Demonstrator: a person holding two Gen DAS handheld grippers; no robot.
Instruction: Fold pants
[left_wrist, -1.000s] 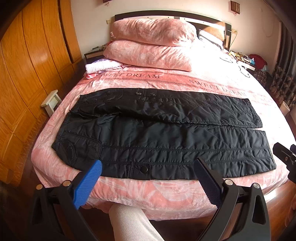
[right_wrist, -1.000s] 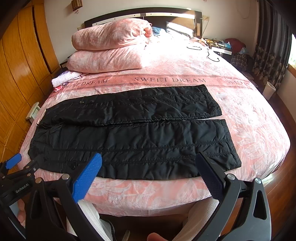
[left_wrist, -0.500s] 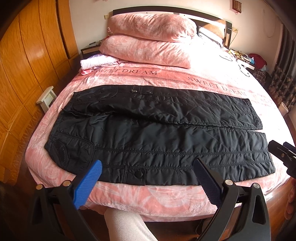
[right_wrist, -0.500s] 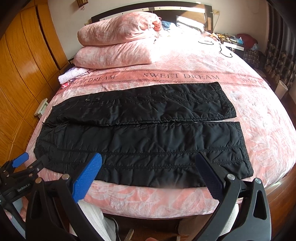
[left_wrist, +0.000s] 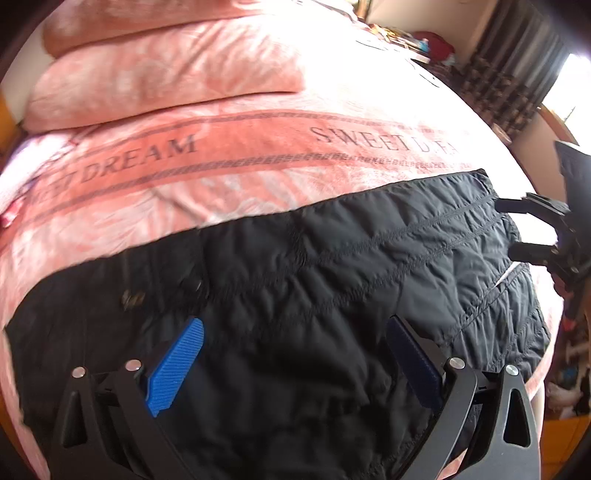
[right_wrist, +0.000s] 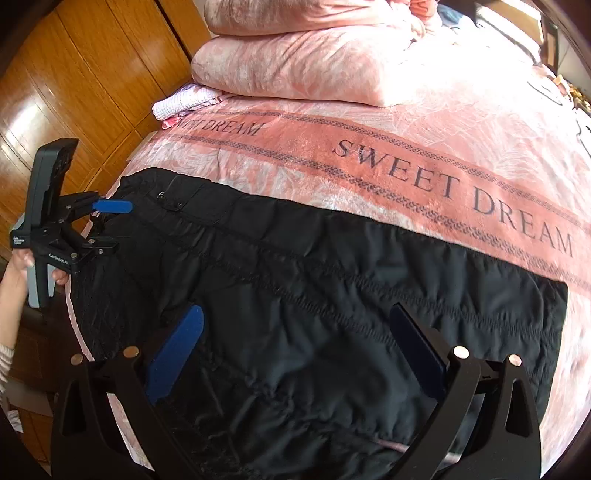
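Black quilted pants (left_wrist: 332, 266) lie flat across the pink bed, both legs side by side, with the waist at the left and the hems at the right. My left gripper (left_wrist: 295, 363) hovers open low over the near leg. The right wrist view shows this left gripper (right_wrist: 114, 225) at the waist end, a hand around its handle and its jaws apart. My right gripper (right_wrist: 295, 343) is open too, close above the pants (right_wrist: 332, 295). In the left wrist view the right gripper (left_wrist: 513, 229) reaches in at the hem end of the far leg.
The pink "SWEET DREAM" blanket (right_wrist: 406, 162) covers the bed beyond the pants. Stacked pink pillows (right_wrist: 295, 59) lie at the head, with a folded white cloth (right_wrist: 184, 103) beside them. Wooden wardrobe doors (right_wrist: 74, 92) stand along the left side. Curtains (left_wrist: 517, 85) hang at the far right.
Both grippers have dropped and moved forward from the bed's near edge to just above the pants, left toward the waist end and right toward the hem end. The pants lie as before.
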